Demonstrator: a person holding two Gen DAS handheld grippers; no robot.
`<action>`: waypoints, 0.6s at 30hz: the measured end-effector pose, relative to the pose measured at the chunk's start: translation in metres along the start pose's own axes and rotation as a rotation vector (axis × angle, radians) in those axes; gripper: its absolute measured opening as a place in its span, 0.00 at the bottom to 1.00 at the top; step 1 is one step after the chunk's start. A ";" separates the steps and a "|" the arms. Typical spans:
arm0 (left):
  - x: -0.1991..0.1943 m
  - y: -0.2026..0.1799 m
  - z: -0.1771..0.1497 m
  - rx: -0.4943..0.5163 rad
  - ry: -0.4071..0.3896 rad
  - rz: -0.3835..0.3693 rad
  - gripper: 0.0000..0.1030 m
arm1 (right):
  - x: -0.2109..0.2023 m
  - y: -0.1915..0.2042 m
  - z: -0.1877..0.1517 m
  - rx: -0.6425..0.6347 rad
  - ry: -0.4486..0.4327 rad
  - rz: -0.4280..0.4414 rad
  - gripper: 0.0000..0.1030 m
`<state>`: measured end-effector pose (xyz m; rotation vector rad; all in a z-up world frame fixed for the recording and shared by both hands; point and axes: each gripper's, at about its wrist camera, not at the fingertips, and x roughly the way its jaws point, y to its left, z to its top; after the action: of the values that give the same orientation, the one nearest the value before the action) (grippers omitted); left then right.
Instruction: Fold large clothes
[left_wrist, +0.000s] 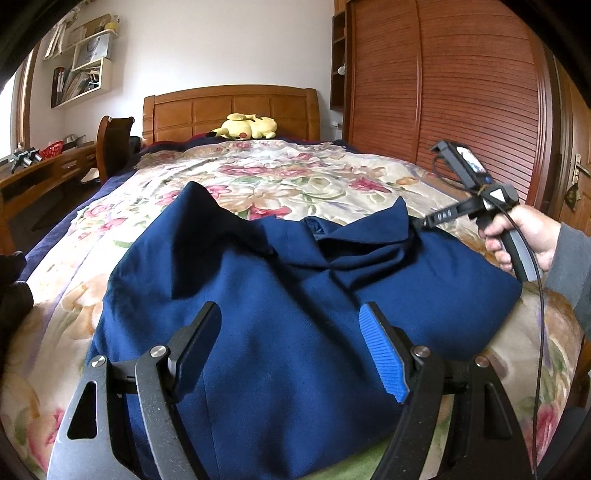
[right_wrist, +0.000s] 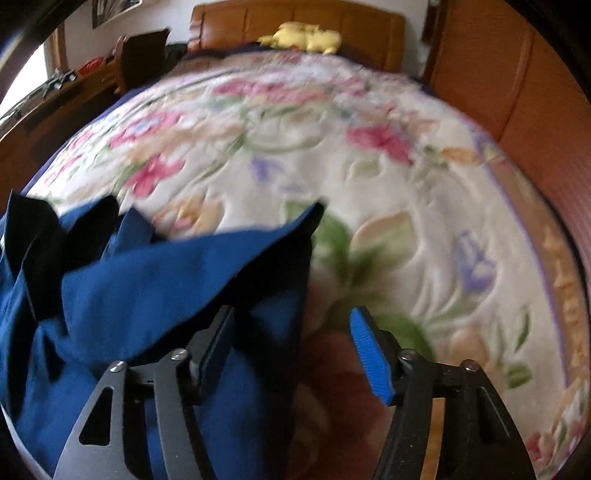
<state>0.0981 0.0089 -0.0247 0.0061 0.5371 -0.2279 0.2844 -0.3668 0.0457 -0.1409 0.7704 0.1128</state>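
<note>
The left claw (left_wrist: 288, 347) hangs released over the near part of a folded navy garment (left_wrist: 280, 295), whose collar end points away toward the headboard (left_wrist: 231, 110). The garment lies lengthwise on the floral bedspread (left_wrist: 295, 173). The right claw (right_wrist: 291, 347), jaws parted around nothing, sits at the garment's right edge; its view is blurred, and the garment's near hem is cut off.

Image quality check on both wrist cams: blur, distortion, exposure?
Left wrist: sharp, with heavy fisheye bending of the wardrobe and dark vignette corners; the window at the left edge is blown out. Right wrist: motion-blurred across the floral bedspread and blue garment, though the right gripper stays crisp; same fisheye curvature.
</note>
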 end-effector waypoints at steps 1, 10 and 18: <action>0.000 0.001 0.000 -0.002 -0.001 -0.002 0.76 | 0.003 0.001 -0.001 -0.005 0.014 0.014 0.44; 0.000 0.003 0.001 -0.009 -0.001 -0.009 0.76 | -0.023 -0.013 -0.010 0.021 -0.111 -0.028 0.03; -0.002 0.006 0.001 -0.008 -0.010 -0.002 0.76 | -0.021 0.005 -0.018 -0.032 -0.113 -0.129 0.22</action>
<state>0.0979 0.0155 -0.0229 -0.0037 0.5281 -0.2273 0.2563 -0.3664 0.0478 -0.2123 0.6451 0.0108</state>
